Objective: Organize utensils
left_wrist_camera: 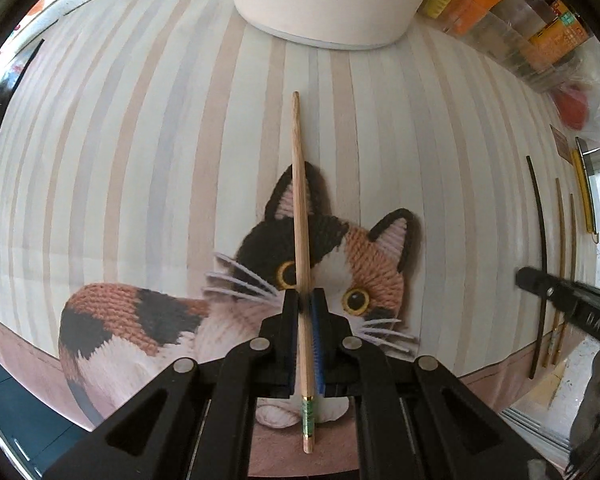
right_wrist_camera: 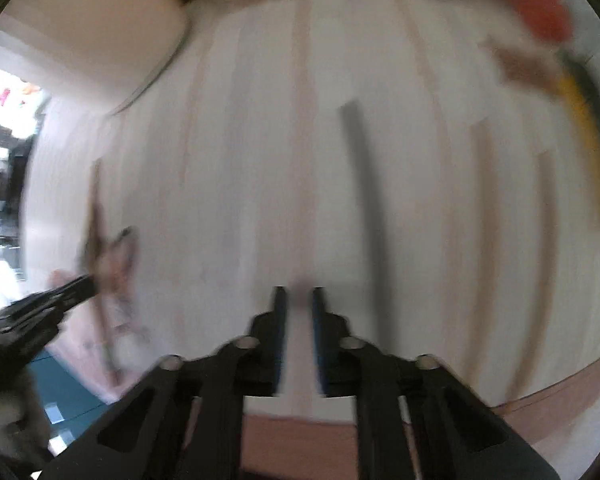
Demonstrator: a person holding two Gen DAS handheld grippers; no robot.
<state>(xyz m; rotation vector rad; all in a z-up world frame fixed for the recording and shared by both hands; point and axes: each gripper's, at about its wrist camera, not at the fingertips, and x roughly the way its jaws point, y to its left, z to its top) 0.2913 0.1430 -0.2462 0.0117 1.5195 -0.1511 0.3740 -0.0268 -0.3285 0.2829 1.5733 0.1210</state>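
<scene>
My left gripper [left_wrist_camera: 305, 300] is shut on a light wooden chopstick [left_wrist_camera: 300, 208] with a green band near its thick end; it points away over the striped cat-print mat [left_wrist_camera: 140, 160]. My right gripper [right_wrist_camera: 299, 300] is empty, its jaws a narrow gap apart, above the mat; this view is motion-blurred. A black chopstick [right_wrist_camera: 366, 208] lies just right of it, with two wooden chopsticks [right_wrist_camera: 488, 220] further right. These also show in the left wrist view, black [left_wrist_camera: 540, 248] and wooden [left_wrist_camera: 561, 256], under the right gripper's finger [left_wrist_camera: 540, 284].
A white round container [left_wrist_camera: 324, 4] stands at the mat's far edge. Boxes and jars [left_wrist_camera: 500, 12] line the back right, with a red item in a plastic bag [left_wrist_camera: 572, 108]. A yellow-handled utensil [left_wrist_camera: 584, 188] lies at the far right. The mat's front edge meets a blue surface [left_wrist_camera: 20, 400].
</scene>
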